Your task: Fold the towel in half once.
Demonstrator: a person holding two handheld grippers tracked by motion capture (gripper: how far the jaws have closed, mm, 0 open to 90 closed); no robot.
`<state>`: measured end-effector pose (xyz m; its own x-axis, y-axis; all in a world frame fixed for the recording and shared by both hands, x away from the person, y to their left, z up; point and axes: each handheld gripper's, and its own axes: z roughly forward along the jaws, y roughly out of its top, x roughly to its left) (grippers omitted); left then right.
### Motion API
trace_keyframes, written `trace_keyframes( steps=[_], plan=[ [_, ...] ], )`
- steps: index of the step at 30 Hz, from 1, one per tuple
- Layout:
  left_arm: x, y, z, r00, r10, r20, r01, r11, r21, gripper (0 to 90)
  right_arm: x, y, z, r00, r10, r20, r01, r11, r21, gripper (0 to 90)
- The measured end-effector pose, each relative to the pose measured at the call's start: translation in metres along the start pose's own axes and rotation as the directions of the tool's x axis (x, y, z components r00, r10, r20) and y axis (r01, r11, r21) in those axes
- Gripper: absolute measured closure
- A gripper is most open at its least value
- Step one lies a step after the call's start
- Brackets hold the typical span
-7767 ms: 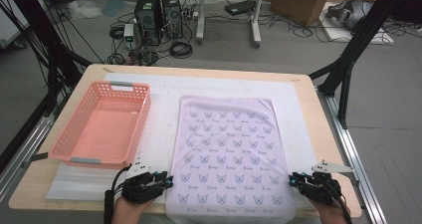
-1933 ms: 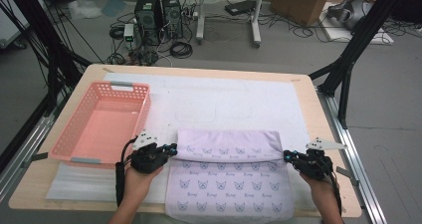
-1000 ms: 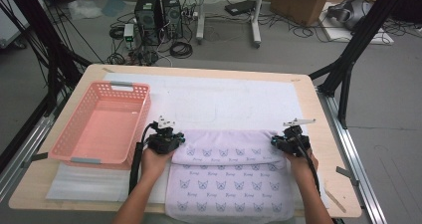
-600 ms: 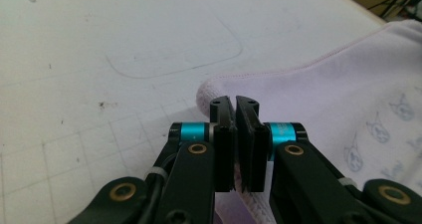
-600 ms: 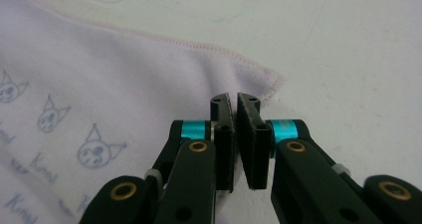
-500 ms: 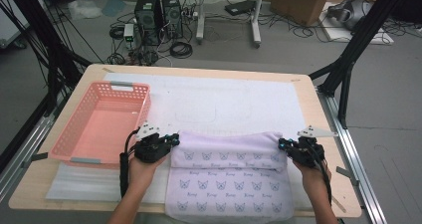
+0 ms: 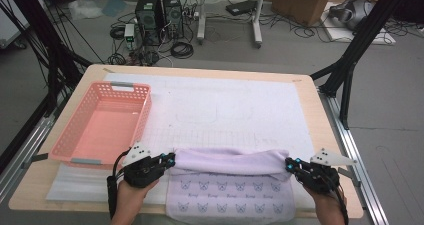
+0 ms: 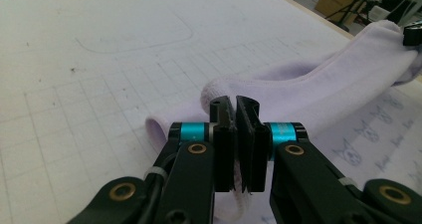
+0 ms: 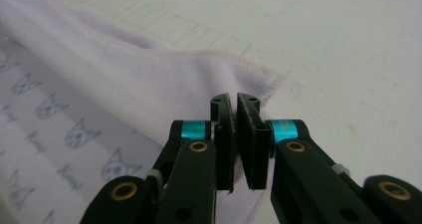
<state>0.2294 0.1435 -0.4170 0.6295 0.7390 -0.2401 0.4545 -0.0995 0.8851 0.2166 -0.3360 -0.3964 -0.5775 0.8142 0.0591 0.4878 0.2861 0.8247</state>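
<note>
A lilac towel [image 7: 230, 191] printed with cat faces lies at the table's near edge. Its far part is turned over into a plain lilac band [image 7: 227, 161] that hangs slightly raised between my two grippers. My left gripper [image 7: 171, 161] is shut on the band's left end, and in the left gripper view the towel [image 8: 308, 92] is pinched between the closed jaws of that gripper [image 8: 235, 102]. My right gripper [image 7: 288, 164] is shut on the right end. In the right gripper view the hemmed corner of the towel [image 9: 149, 79] sits in the closed jaws of the right gripper [image 9: 235, 100].
A pink plastic basket [image 7: 71, 119], empty, stands on the left of the table. A white gridded mat [image 7: 225, 110] covers the wooden tabletop [image 7: 320, 115]. Black frame posts, computers and cables stand on the floor beyond the far edge.
Both grippers have come toward the near edge and spread apart, drawing the folded-over towel edge with them. Several seconds back the towel lay flat and full length.
</note>
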Motion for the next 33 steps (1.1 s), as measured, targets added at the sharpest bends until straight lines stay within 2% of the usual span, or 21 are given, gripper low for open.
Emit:
trace_keyframes(
  steps=[4,8,10,12,15,17,18,19,21,24,25,27,28,30,31,33],
  plan=[
    [-0.006,-0.011,-0.003,0.9996,0.021,0.019,-0.022,0.9987,0.046,85.4,0.007,-0.01,-0.005,0.9998,-0.011,-0.013,0.012,0.999,0.053,85.3],
    [-0.003,-0.019,0.0,0.9995,-0.001,0.031,-0.002,0.9958,0.092,84.2,0.01,-0.023,0.001,0.9995,-0.019,-0.027,0.023,0.989,0.146,85.2],
    [0.0,-0.019,0.0,0.9995,-0.023,0.022,0.021,0.995,0.098,77.3,0.01,-0.028,0.002,0.9991,-0.014,-0.04,0.021,0.986,0.163,84.3],
    [0.004,-0.017,-0.001,0.9994,-0.036,0.0,0.036,0.9958,0.084,59.5,0.009,-0.028,-0.003,0.9993,-0.013,-0.036,0.018,0.99,0.138,77.6],
    [0.008,-0.012,0.001,0.9996,-0.024,-0.016,0.024,0.9988,0.043,49.7,0.0,-0.023,-0.012,0.9993,0.037,-0.009,-0.036,0.998,0.048,68.8],
    [0.012,-0.008,0.006,0.9998,-0.012,-0.018,0.012,0.9996,0.025,44.7,-0.01,-0.016,-0.015,0.998,0.06,0.021,-0.059,0.998,-0.018,69.1],
    [0.014,-0.006,0.01,0.9997,-0.007,-0.025,0.007,0.9997,0.025,42.7,-0.014,-0.013,-0.014,0.9971,0.06,0.046,-0.059,0.998,-0.024,69.8],
    [0.016,-0.006,0.013,0.9995,-0.009,-0.029,0.01,0.9995,0.029,42.5,-0.019,-0.01,-0.01,0.9965,0.055,0.063,-0.055,0.998,-0.011,70.6],
    [0.021,-0.003,0.022,0.9987,-0.018,-0.047,0.02,0.9989,0.043,41.5,-0.025,-0.009,0.002,0.9961,0.061,0.064,-0.063,0.998,0.024,70.3],
    [0.026,-0.001,0.031,0.9977,-0.024,-0.063,0.027,0.9986,0.045,41.4,-0.03,-0.008,0.031,0.997,0.077,-0.007,-0.076,0.992,0.102,61.5],
    [0.027,-0.001,0.033,0.9973,-0.034,-0.065,0.037,0.9983,0.046,41.4,-0.029,-0.008,0.043,0.9981,0.059,-0.014,-0.057,0.991,0.118,60.0],
    [0.028,-0.001,0.035,0.9967,-0.032,-0.074,0.035,0.9982,0.049,41.4,-0.027,-0.005,0.057,0.9993,0.023,0.03,-0.027,0.988,0.152,64.1],
    [0.028,-0.002,0.036,0.9966,-0.034,-0.075,0.038,0.998,0.051,41.4,-0.028,-0.002,0.066,0.9956,-0.031,0.088,0.014,0.982,0.186,65.9],
    [0.028,-0.003,0.035,0.9966,-0.028,-0.078,0.033,0.998,0.054,41.4,-0.034,0.003,0.073,0.9896,-0.04,0.138,0.014,0.982,0.187,68.4],
    [0.029,-0.004,0.035,0.9967,-0.024,-0.078,0.029,0.9981,0.054,41.4,-0.038,0.006,0.076,0.9808,-0.051,0.188,0.016,0.983,0.184,69.2],
    [0.029,-0.004,0.033,0.9964,-0.032,-0.078,0.036,0.9981,0.049,41.2,-0.042,0.01,0.077,0.9743,-0.042,0.221,0.005,0.986,0.167,71.2]
  ],
)
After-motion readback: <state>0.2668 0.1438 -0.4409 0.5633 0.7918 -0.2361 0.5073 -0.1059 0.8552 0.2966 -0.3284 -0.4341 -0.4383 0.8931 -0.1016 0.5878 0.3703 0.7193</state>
